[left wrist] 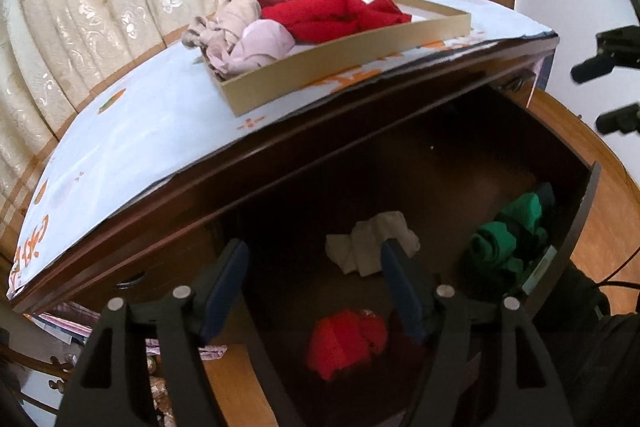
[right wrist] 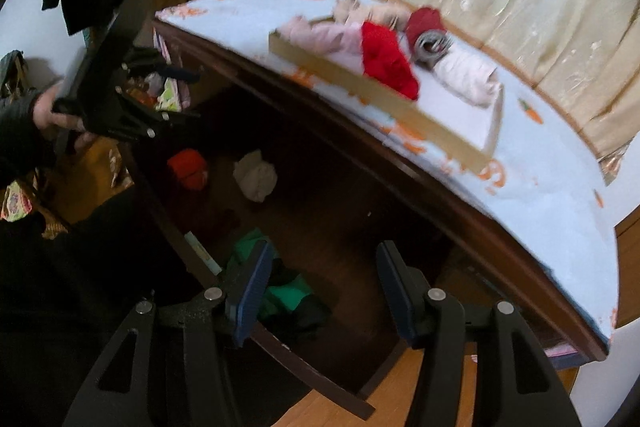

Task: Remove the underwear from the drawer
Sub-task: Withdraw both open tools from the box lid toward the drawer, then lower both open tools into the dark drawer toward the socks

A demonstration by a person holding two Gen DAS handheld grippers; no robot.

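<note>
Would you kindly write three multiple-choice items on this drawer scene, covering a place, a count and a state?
1. Where does the cardboard tray sit?
A. in the drawer
B. on the dresser top
C. on the floor

2. How many separate garment bundles lie in the open drawer?
A. one
B. three
C. five

3. What is the left hand-held gripper doing?
A. open, holding nothing
B. shut on cloth
C. out of view

Key: B, the tray rests on the light cover; B, white bundle, red bundle and green bundle; A, its fingers stand apart.

red (left wrist: 346, 343), white (left wrist: 370, 243), green underwear (left wrist: 508, 241); carrot-print cloth (left wrist: 160, 123)
</note>
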